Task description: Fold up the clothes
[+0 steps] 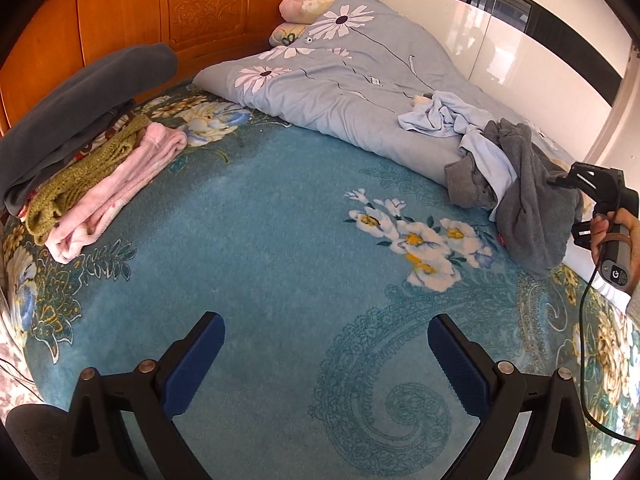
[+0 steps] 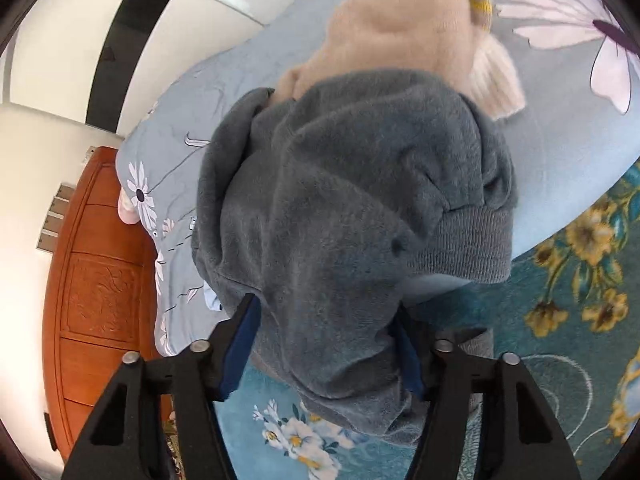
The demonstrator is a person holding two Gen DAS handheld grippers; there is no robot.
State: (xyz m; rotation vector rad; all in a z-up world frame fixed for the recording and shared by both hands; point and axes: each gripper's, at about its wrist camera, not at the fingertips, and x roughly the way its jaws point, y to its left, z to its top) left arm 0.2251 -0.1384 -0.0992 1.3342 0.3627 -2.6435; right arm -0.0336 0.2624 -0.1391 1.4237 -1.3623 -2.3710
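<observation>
A grey fleece garment (image 2: 352, 208) fills the right wrist view, draped between the fingers of my right gripper (image 2: 328, 344), which is shut on it. In the left wrist view the same grey garment (image 1: 532, 196) hangs from the right gripper (image 1: 560, 182) at the right, over the edge of a light blue quilt (image 1: 352, 80). A crumpled light blue garment (image 1: 448, 118) lies beside it. My left gripper (image 1: 326, 360) is open and empty above the teal floral blanket (image 1: 260, 248). A beige fuzzy garment (image 2: 404, 36) lies behind the grey one.
A stack of folded clothes lies at the left: pink (image 1: 120, 184), olive knit (image 1: 80, 184) and dark blue-grey (image 1: 80, 100). A wooden headboard (image 1: 168, 8) stands behind. Pillows (image 1: 300, 8) lie at the quilt's top. A glossy white wardrobe (image 1: 500, 40) lines the right side.
</observation>
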